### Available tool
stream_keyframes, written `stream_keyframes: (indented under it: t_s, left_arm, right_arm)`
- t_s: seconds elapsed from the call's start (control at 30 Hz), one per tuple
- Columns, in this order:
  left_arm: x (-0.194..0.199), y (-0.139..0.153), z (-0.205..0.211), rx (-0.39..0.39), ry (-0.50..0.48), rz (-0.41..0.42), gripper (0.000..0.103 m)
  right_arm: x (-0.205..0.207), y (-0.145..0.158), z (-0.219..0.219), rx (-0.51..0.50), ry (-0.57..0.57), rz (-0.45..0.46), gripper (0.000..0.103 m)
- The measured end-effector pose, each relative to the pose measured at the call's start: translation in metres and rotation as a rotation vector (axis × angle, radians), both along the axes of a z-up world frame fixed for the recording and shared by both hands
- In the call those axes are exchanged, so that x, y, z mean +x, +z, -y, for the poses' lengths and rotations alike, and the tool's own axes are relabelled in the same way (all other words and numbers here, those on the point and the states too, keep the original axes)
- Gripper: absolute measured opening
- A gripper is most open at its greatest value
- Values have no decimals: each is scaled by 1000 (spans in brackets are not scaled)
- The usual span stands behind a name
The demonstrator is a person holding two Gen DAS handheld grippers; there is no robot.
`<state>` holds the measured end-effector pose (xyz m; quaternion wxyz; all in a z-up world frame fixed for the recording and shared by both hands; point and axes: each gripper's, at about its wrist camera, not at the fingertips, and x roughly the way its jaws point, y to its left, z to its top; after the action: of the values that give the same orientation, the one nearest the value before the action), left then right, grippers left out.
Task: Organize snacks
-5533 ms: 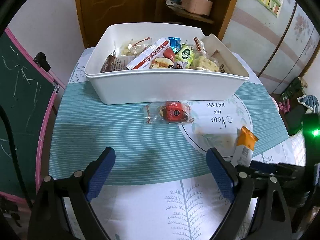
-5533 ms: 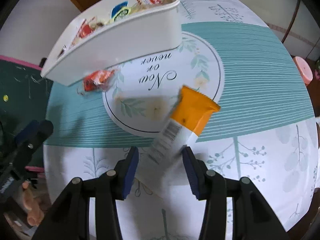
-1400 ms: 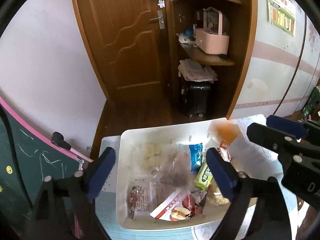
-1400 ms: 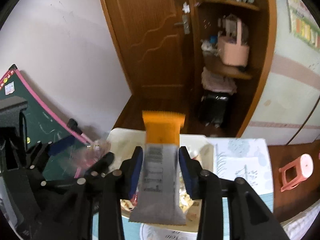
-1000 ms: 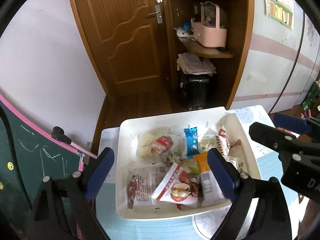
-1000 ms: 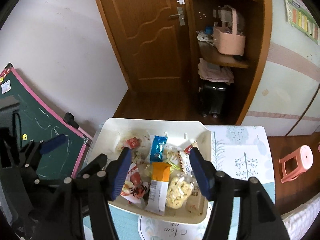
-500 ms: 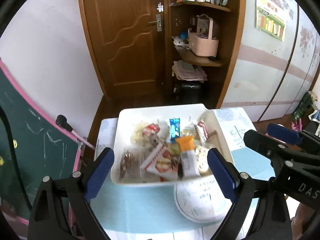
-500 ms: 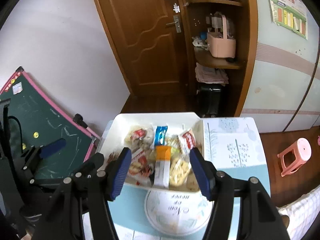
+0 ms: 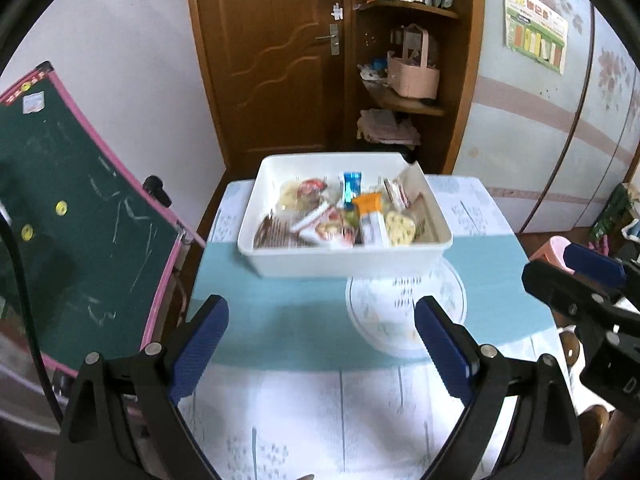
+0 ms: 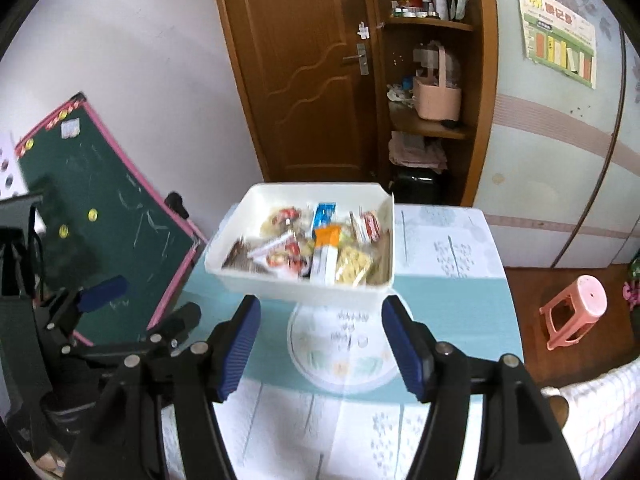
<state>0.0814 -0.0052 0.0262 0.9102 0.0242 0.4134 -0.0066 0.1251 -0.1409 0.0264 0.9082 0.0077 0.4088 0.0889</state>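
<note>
Snack bin (image 9: 344, 264), white, sits at frame centre on my counter (image 9: 280, 320), holding an orange-topped bar (image 9: 370, 216) and a blue packet (image 9: 352, 184) among other wrappers. Left tongs (image 9: 320, 344) and right tongs (image 10: 320, 344) I hold spread wide, empty, at lower frame.

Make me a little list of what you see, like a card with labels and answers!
Box: white bin at the table's far end, full of snack packets
Top snack: orange-and-white bar lying on the pile
Table: blue and white cloth, no loose snacks visible
Left claw: open, holding nothing
Right claw: open, holding nothing
Beside table: green chalkboard
</note>
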Motion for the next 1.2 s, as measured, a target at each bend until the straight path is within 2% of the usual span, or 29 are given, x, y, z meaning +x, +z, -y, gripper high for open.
stream_keyframes:
  t_s: [0.23,0.4,0.6,1.2]
  left_arm:
    - [-53,-3,-3,-24,-4,3,94]
    - [-77,0,0,-17,-15,12,94]
    - [-87,-4,3,-30,-33,-23,94]
    - [-85,-5,-4,-66,-14,-43,94]
  right_arm:
    - [-65,-17,-1,29,3,-9,64]
    - [-82,-19,2,54,-10,-19,64]
    - [-94,-17,9,15,-38,13,66]
    - [-96,-26,11,12,-36,-5,68]
